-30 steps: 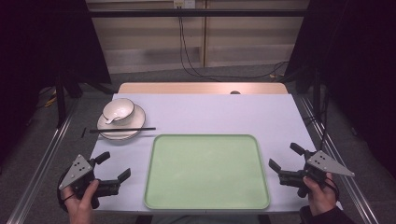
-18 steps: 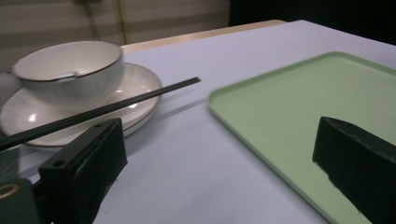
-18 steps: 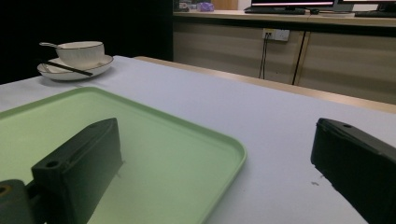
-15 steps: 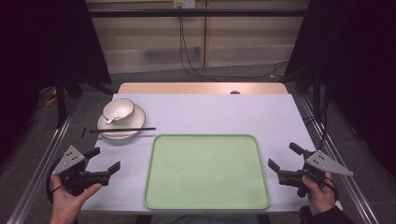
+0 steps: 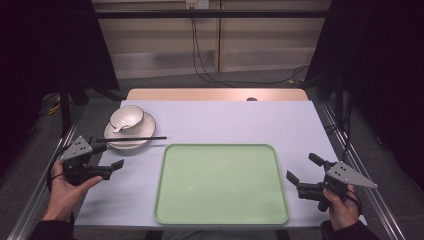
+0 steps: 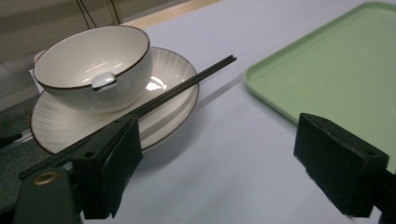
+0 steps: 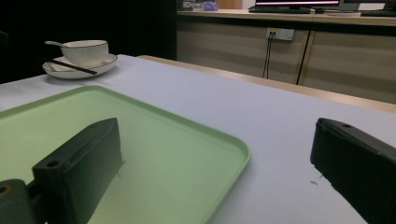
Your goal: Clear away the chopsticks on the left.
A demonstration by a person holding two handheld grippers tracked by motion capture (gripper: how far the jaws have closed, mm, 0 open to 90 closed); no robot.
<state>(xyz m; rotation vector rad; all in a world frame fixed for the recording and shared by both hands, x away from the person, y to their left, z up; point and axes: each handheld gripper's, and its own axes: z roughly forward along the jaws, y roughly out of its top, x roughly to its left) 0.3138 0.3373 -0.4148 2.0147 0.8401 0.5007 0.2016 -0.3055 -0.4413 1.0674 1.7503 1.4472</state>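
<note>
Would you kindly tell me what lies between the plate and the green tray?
Only bare table cover separates the plate from the tray, seen in the left gripper view.

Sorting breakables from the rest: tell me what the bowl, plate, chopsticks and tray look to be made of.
Bowl: likely glazed ceramic; glossy white with highlights and a dark rim line.
Plate: same glazed look, faint ribbing, dark edge.
Chopsticks: thin, black, matte; plastic or lacquered wood, can't tell.
Tray: probably plastic; uniform matte pale green with a moulded raised lip.
</note>
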